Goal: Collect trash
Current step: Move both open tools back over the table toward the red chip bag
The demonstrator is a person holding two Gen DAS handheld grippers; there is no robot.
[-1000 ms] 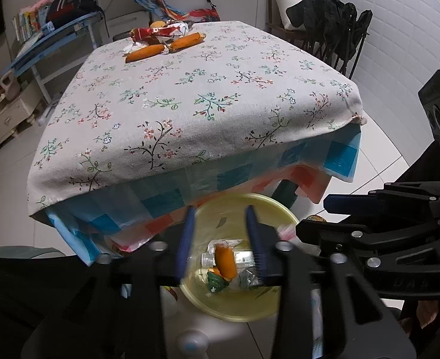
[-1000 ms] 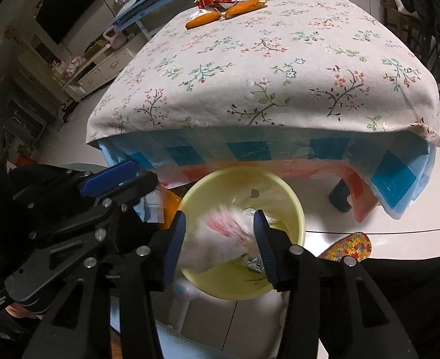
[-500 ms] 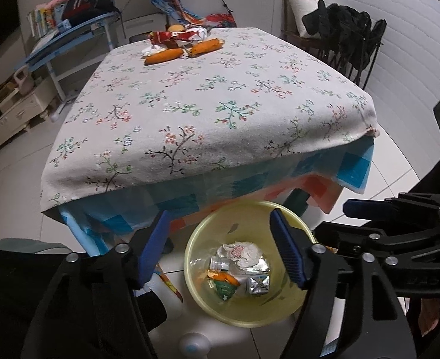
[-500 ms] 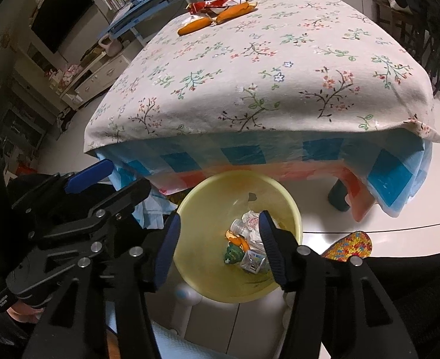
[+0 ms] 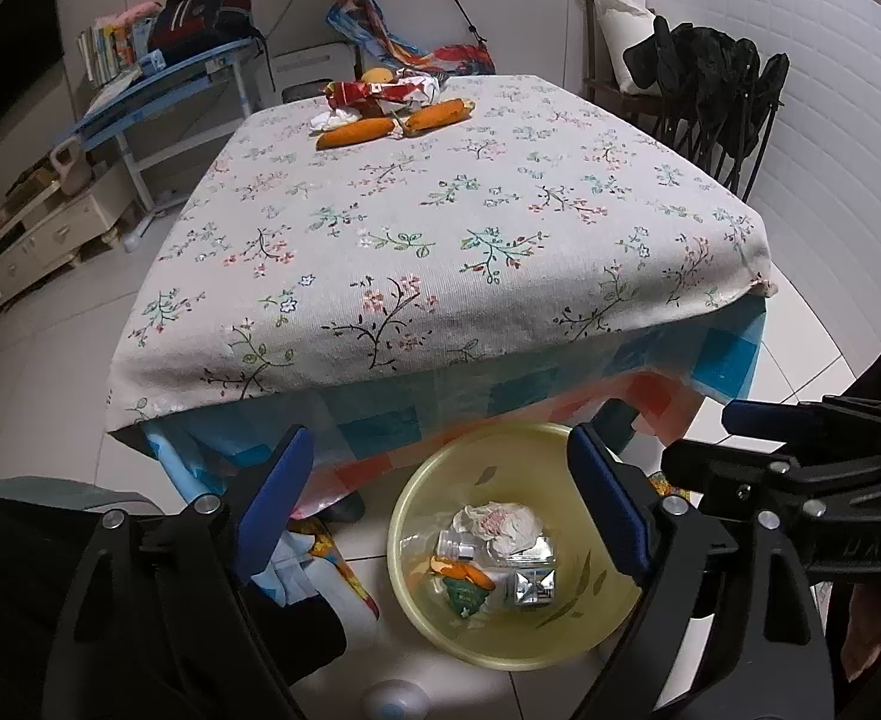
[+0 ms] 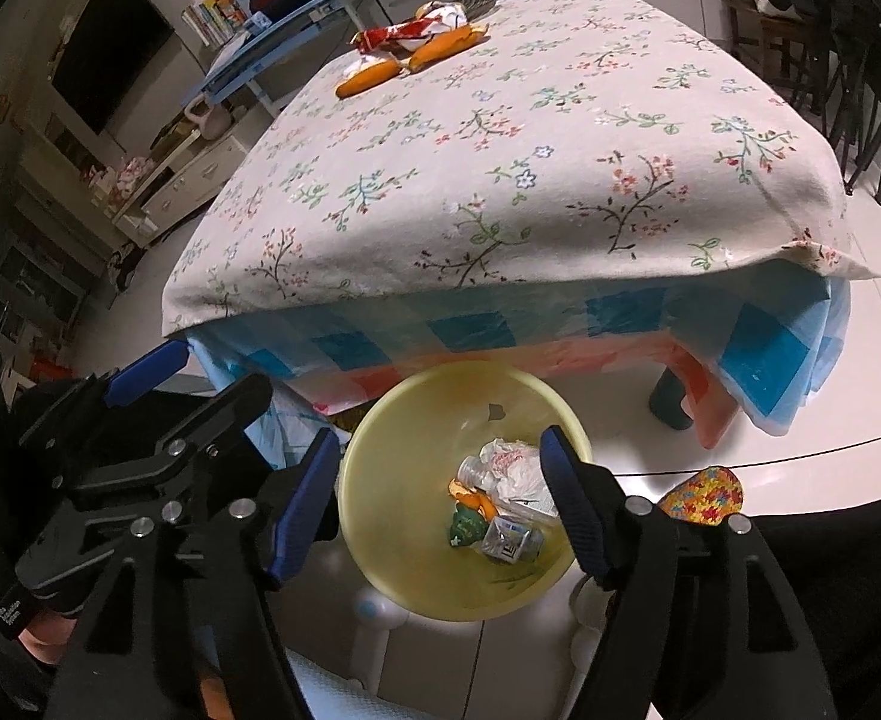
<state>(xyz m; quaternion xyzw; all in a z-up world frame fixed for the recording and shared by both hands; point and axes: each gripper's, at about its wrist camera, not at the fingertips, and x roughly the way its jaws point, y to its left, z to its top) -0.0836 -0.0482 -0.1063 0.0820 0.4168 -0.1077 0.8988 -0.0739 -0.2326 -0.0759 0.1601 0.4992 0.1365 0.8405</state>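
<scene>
Hovering over a yellow basin (image 5: 434, 504), both tongs point steeply down. Left tongs (image 5: 440, 498) stand wide apart, jaws just been opening, nothing between them. Right tongs (image 6: 440, 492) also apart, jaws just been opening, nothing gripped; the trash lies below in the basin.

Basin sits on the floor at the table's near edge. Inside: crumpled white paper (image 5: 497, 525), a clear plastic bottle (image 5: 458, 545), an orange wrapper (image 5: 464, 571), a green scrap (image 5: 464, 595), a silver foil pack (image 5: 533, 587).

Table (image 5: 440, 240), floral cloth over a blue-checked sheet, at 12 o'clock. At its far edge: 2 orange packets (image 5: 395, 120) and a red wrapper (image 5: 359, 91), touching in 1 cluster.
</scene>
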